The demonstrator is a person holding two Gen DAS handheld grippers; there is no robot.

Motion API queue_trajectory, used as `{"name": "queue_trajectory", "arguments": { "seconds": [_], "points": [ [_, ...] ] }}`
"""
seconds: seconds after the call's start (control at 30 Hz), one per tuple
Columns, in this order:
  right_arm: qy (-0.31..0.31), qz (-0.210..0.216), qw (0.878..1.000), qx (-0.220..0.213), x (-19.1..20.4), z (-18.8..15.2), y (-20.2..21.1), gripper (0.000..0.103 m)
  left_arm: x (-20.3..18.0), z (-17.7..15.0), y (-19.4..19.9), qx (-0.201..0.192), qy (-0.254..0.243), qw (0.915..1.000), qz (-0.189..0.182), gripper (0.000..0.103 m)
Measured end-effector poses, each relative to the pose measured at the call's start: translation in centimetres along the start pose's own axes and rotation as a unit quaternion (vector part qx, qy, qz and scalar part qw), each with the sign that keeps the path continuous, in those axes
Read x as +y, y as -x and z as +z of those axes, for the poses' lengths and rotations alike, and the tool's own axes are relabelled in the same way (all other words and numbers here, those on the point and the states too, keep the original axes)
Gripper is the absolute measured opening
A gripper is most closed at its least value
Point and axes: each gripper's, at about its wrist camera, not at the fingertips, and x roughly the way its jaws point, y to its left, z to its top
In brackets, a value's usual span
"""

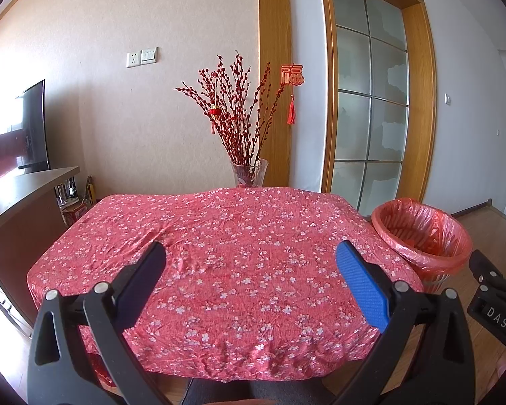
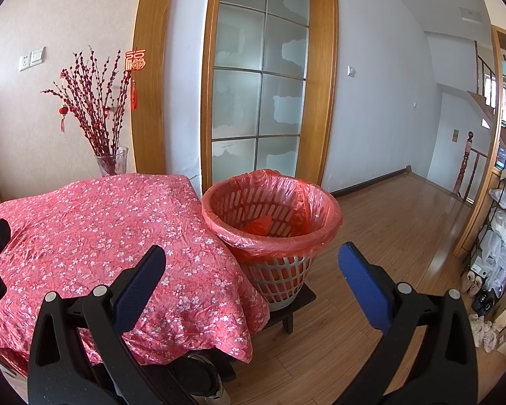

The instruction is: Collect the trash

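Fingers of the left gripper (image 1: pixel 251 260) and right gripper (image 2: pixel 252 263) are spread, holding nothing. One lined trash basket (image 2: pixel 271 217) stands directly beyond the right fingers, beside one table (image 1: pixel 219 236).

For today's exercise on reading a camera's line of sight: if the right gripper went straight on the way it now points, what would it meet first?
Probably the bin with its red liner: it sits between the open jaws of the right gripper, just off the table edge. Depth is unclear.
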Motion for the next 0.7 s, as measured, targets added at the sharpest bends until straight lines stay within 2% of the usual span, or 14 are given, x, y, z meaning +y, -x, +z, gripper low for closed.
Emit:
{"name": "queue_trajectory", "arguments": {
  "seconds": [0.7],
  "points": [
    [0.002,0.004,1.0,0.003,-0.11,0.09,0.0,0.101,0.09,-0.37,-0.39,0.009,0.001,0.9999,-0.004,0.098]
  ]
}}
